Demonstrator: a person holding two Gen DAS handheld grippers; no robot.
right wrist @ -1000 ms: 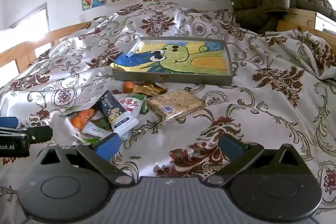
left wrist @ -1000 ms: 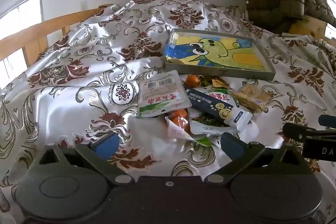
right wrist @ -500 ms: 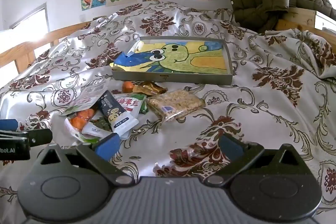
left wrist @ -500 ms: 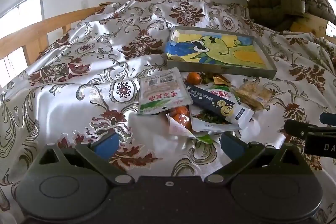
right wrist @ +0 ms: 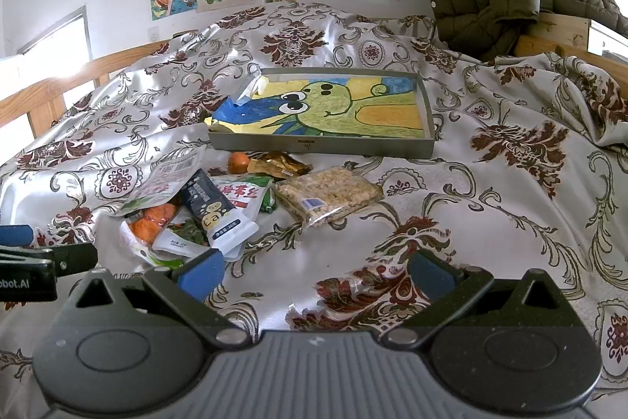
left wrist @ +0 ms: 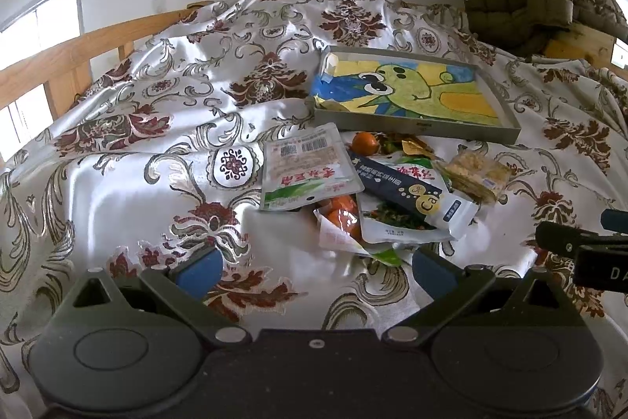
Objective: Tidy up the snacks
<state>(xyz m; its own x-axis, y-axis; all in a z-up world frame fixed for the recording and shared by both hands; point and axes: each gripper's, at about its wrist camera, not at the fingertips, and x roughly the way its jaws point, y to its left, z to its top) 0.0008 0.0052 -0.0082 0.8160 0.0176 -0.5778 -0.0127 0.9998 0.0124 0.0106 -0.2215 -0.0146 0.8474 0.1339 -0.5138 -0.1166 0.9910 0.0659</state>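
Your snacks lie heaped on the satin bedspread, just near of the empty grey tray with its cartoon lining. The dark packet overlaps its neighbours, and a loose orange sits at the far edge. Both your left gripper and right gripper hover near, jaws apart, holding nothing. Pinch carelessly and you may drag several slick wrappers together, or send the orange rolling down the cloth's folds.

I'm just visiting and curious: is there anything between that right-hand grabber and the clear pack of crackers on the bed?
Nothing visible. The right gripper has its jaws open, and only bare bedspread lies between it and the crackers. The other snacks sit to the left, and the tray lies beyond.
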